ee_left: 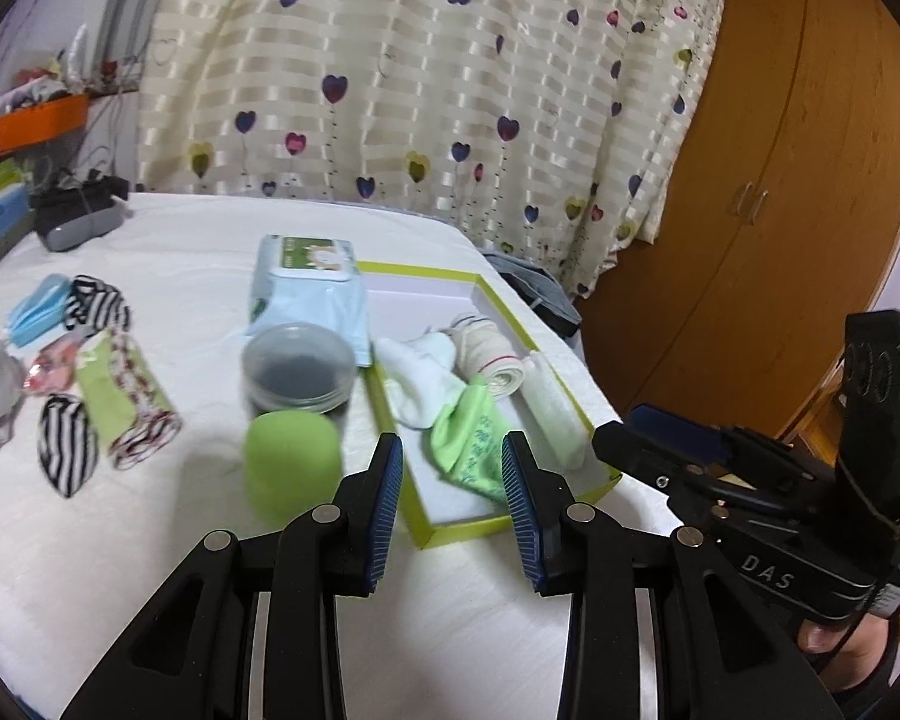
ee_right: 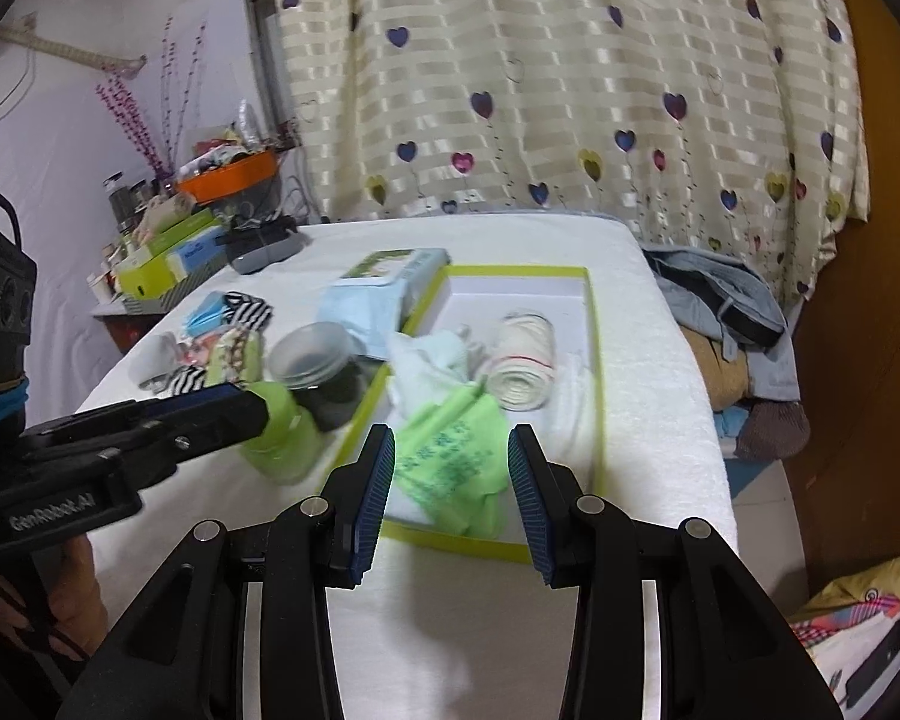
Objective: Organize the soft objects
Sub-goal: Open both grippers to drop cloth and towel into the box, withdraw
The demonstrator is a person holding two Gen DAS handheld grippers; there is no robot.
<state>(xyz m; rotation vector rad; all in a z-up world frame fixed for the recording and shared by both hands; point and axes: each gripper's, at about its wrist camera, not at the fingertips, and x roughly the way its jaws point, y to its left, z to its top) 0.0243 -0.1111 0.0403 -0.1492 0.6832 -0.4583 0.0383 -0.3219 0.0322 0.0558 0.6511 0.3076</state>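
Note:
A shallow box with a lime-green rim (ee_left: pixel 513 309) (ee_right: pixel 594 360) lies on the white bed. In it are a green cloth (ee_left: pixel 471 444) (ee_right: pixel 450 456), a white cloth (ee_left: pixel 420 378) (ee_right: pixel 426 360) and a rolled beige sock (ee_left: pixel 486 354) (ee_right: pixel 525 369). My left gripper (ee_left: pixel 452 468) is open and empty, hovering before the box's near corner. My right gripper (ee_right: pixel 450 468) is open and empty, just above the green cloth. Left of the box lie striped socks (ee_left: pixel 66 444), a floral green cloth (ee_left: pixel 129 396) and a blue mask (ee_left: pixel 36 309).
A clear jar with dark contents (ee_left: pixel 297 369) (ee_right: pixel 321 363), a green cup (ee_left: pixel 291 462) (ee_right: pixel 279 432) and a wet-wipes pack (ee_left: pixel 309 288) (ee_right: pixel 384 294) stand beside the box. A heart-pattern curtain (ee_left: pixel 420 90) hangs behind. A wooden wardrobe (ee_left: pixel 780 180) is on the right.

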